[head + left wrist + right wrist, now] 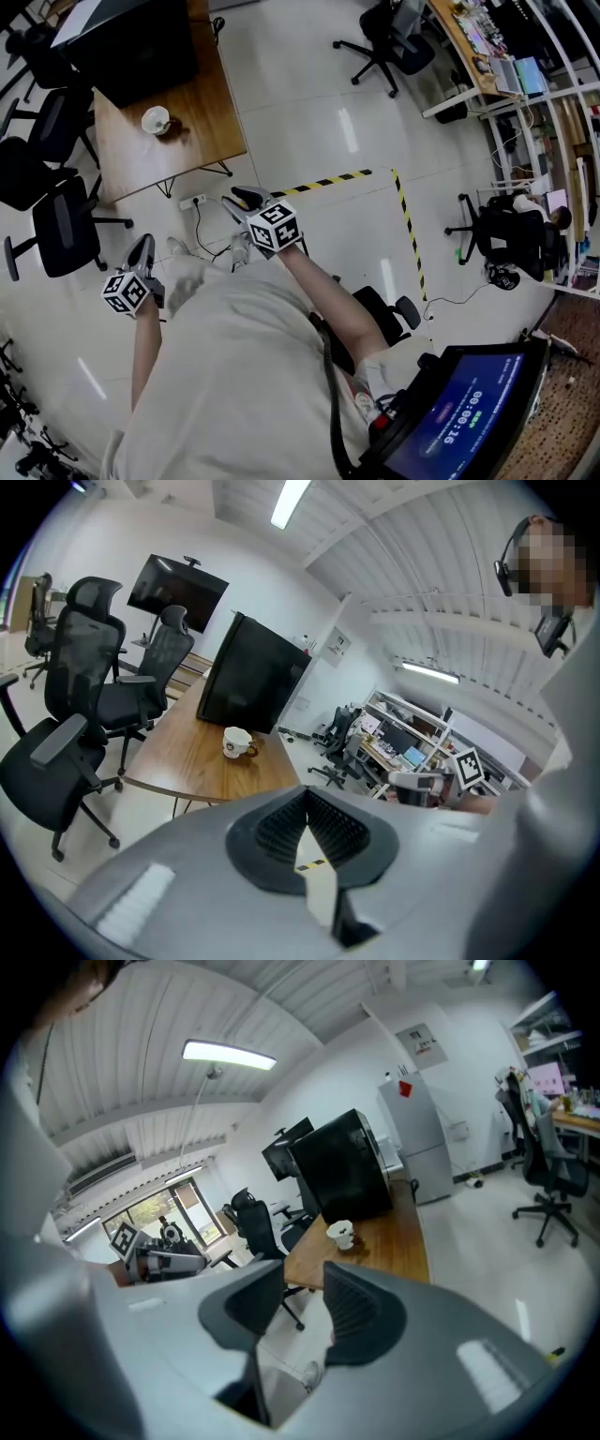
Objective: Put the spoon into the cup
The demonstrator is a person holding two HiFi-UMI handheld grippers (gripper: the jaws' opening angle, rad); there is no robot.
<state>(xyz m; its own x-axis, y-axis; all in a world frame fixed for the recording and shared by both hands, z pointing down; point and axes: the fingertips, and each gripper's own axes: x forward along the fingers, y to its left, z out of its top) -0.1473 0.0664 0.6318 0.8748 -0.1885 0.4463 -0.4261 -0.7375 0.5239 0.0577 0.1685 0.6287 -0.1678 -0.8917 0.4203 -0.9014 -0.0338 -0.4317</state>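
Head view from above a standing person, both grippers held out over the floor (309, 112). The left gripper (142, 246), lower left of centre, has its jaws together at the tips and is empty, as the left gripper view (307, 794) confirms. The right gripper (242, 200), at centre, has its jaws apart. In the right gripper view (300, 1279) only floor shows through the gap.

Both grippers point toward the table (187, 150) at upper left and are well apart from it. The cup (156, 119) is white and stands upright on the bare wood. It is near a black box (131, 47) that fills the table's upper end. A small brown thing (172, 127) lies just beside the cup; whether it is the spoon cannot be told.

Office chairs (61, 230) stand along the table's left edge. Yellow-black tape (323, 181) marks the floor to the right of the right gripper. A lit screen (464, 412) fills the lower right corner.

In the left gripper view the cup appears left of centre, above the jaws. In the right gripper view it appears at centre, just above the jaws.
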